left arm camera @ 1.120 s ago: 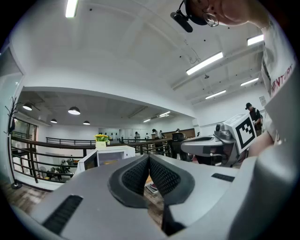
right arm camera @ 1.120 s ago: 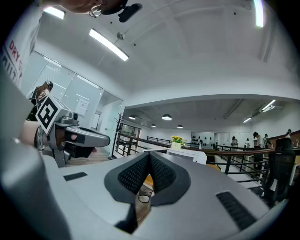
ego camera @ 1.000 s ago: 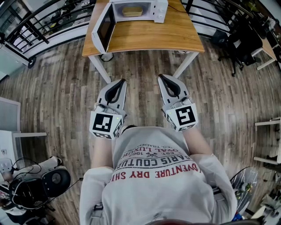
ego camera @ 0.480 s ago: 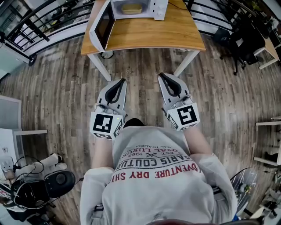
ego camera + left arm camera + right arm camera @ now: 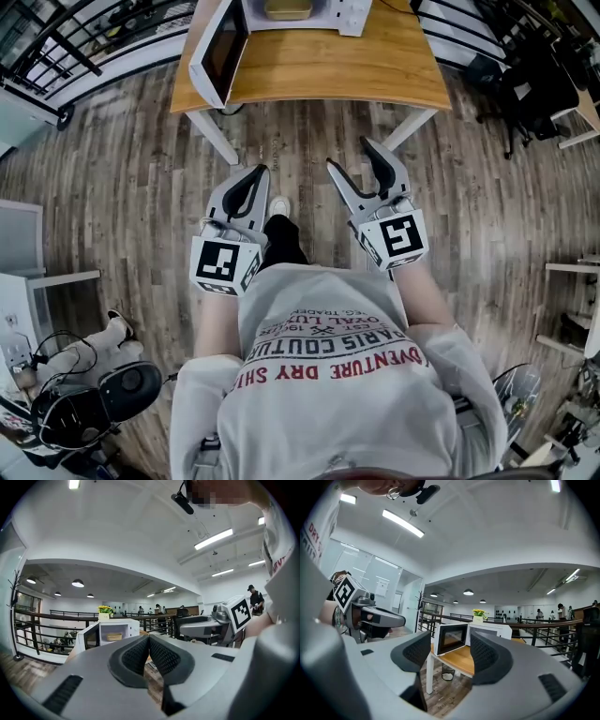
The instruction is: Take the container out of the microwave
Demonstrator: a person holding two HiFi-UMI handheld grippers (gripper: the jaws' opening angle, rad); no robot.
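Approach step, nothing grasped yet. The container (image 5: pixel 287 9) sits inside the microwave (image 5: pixel 349 15), which stands at the far edge of the table (image 5: pixel 319 70). The microwave door (image 5: pixel 217 52) is swung open toward the table's left edge. Both tools are well short of the near edge, over the wood floor.

The left hand-held gripper (image 5: pixel 259 173) has its jaws pressed together and holds nothing. The right hand-held gripper (image 5: pixel 349 155) is opening its jaws, already wide, with only air between them. In its own view the door and cavity line up through the gap.

Doing it well, as I judge it:
- Close in on the near edge first.
- Keep the right tool level and jaws wide.
- Enter the cavity from the right of the door so the jaw doesn't clip it.
- The container looks shallow and tan, so probably take one side wall or the rim, not the whole width.
- Lift slightly, then pull straight back toward the near edge.
- The left tool can hold the door off if it swings.
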